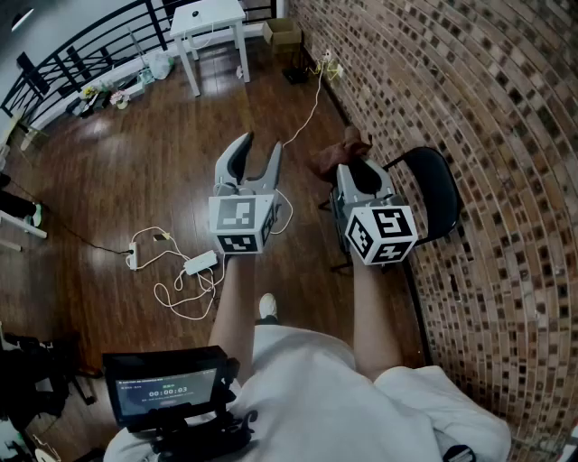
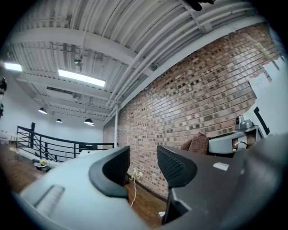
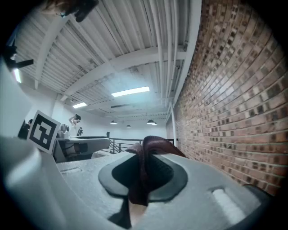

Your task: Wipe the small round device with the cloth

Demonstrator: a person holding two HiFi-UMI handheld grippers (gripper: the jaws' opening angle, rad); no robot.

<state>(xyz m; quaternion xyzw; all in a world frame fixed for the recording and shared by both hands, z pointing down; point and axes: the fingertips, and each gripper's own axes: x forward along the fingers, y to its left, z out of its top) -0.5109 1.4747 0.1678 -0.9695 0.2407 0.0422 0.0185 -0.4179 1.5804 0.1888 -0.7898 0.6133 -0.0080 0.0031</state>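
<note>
Clearly, both tools were held level in front of the person, side by side above the wooden floor (image 1: 108,180). The left gripper (image 1: 256,156) was released: in the left gripper view its two dark jaws stood wide apart (image 2: 143,168), and between them only the far floor and a hanging cable could be seen. The right gripper (image 1: 355,171) was grasping the cloth (image 1: 340,153). In the right gripper view its jaws (image 3: 144,170) were pressed on a dark reddish-brown fold of the cloth (image 3: 150,150), which stuck up past the jaw tips and also hung down below them. In the head view the cloth bunched out of the right gripper towards eleven o'clock, just beside the left gripper's tip at its three o'clock side, but not touching it. A black chair (image 1: 435,188) stood at three o'clock from the right gripper, close against the brick wall (image 1: 470,99). A white table (image 1: 209,22) was far off at twelve o'clock, a black railing (image 1: 81,56) at ten o'clock, and a white power strip (image 1: 133,258) with looped cables lay on the floor at about nine o'clock from the left gripper.
</note>
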